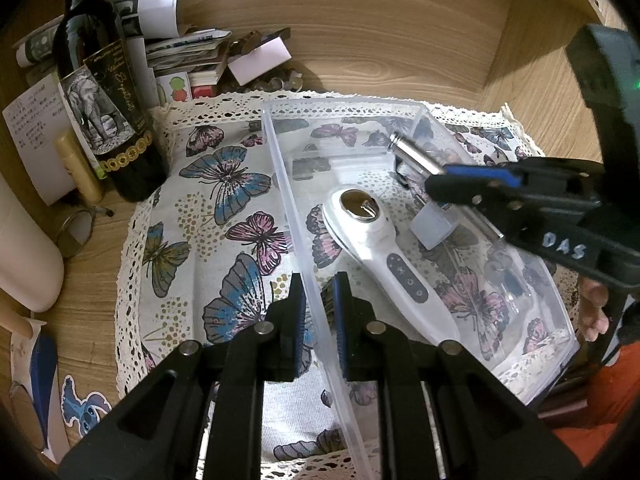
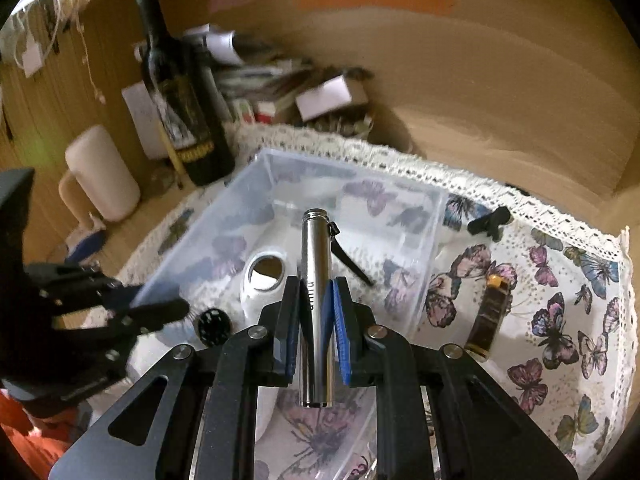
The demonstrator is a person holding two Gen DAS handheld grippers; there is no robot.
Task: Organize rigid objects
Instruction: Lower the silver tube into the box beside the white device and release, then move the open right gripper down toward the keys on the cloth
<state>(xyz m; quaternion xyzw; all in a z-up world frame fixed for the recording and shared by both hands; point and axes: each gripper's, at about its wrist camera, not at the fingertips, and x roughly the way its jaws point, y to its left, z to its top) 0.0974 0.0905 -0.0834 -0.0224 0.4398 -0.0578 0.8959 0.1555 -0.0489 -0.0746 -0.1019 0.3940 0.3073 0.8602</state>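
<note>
1. Far left in the left wrist view, a dark wine bottle (image 1: 100, 92) is standing upright on the wooden desk (image 1: 400, 40), its neck cut off by the top edge; the papers and boxes (image 1: 188, 52) heaped behind it are too jumbled to tell apart.
2. The left gripper (image 1: 320, 300) is pointing steeply down, its jaws clenched on the near left wall of the clear plastic bin (image 1: 280, 168); the wall is passing between the blue pads.
3. Inside the bin, a white handheld device (image 1: 384, 248) with a round metal face is lying on the floor, its handle toward the camera. Just right of it, a small translucent cap-like piece (image 1: 434, 226) is lying partly hidden under the other gripper; what it is cannot be told.
4. The right gripper (image 2: 316, 312) is reaching in over the bin from the right, tilted downward, its jaws grasping a silver metal cylinder (image 2: 316, 264) lengthwise. The cylinder is hanging above the bin's interior, and its lettering is blurred beyond reading.
5. Right of the bin, on the butterfly-print cloth (image 2: 560, 280), a small black object (image 2: 490, 220) and a brown and gold bar-shaped item (image 2: 490, 316) are lying, both too soft to identify.
6. At the right edge of the left wrist view, fingers of a person's hand (image 1: 596, 308) are showing, mostly cut off.
</note>
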